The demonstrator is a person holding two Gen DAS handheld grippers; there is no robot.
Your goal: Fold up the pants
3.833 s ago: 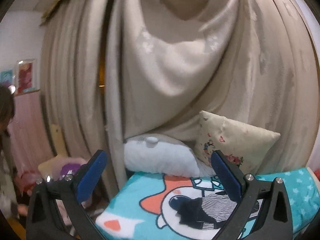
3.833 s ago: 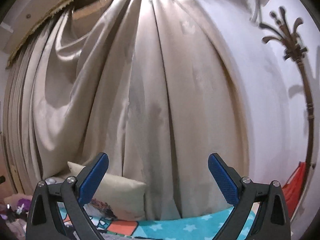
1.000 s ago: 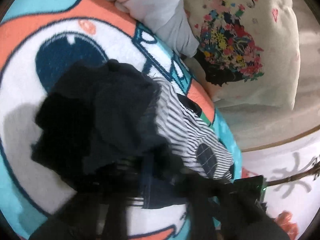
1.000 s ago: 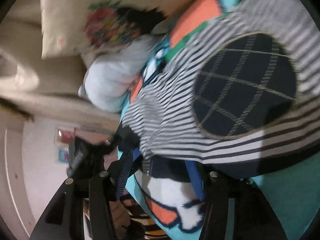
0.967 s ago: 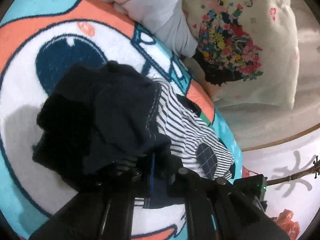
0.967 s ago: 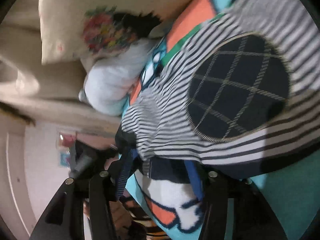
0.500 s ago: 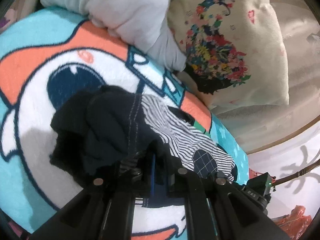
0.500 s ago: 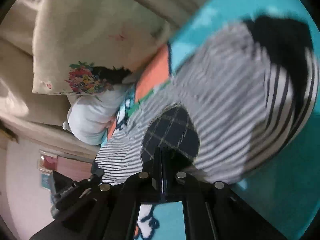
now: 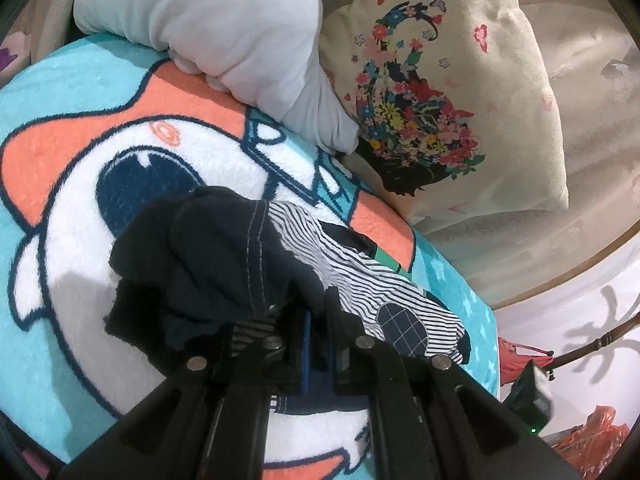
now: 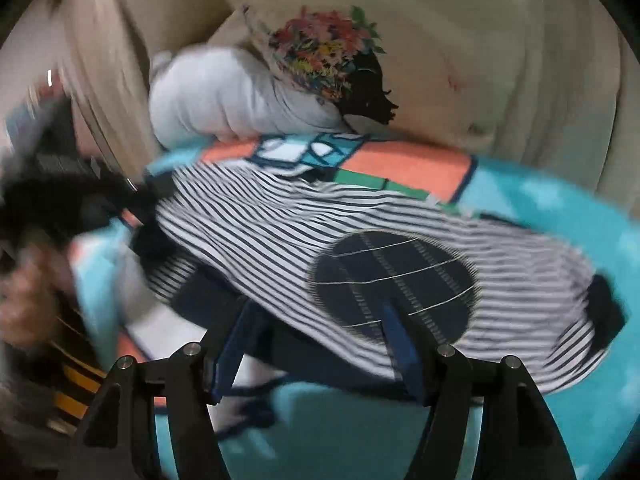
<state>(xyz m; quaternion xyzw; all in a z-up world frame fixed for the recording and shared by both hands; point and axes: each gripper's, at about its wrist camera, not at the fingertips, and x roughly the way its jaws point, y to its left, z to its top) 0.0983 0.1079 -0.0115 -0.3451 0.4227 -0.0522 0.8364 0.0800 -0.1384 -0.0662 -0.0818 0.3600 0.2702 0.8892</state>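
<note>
At the bottom of the frame the left gripper (image 9: 316,320) pinches the dark waist of the striped pants (image 9: 352,276) lying mid-frame on the cartoon blanket (image 9: 72,92), the right gripper (image 10: 320,336), jaws just opening, straddles the striped leg, and pillows (image 9: 480,92) lie beyond.

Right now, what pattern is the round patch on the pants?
Navy with a thin pale grid, clearest in the right wrist view.
</note>
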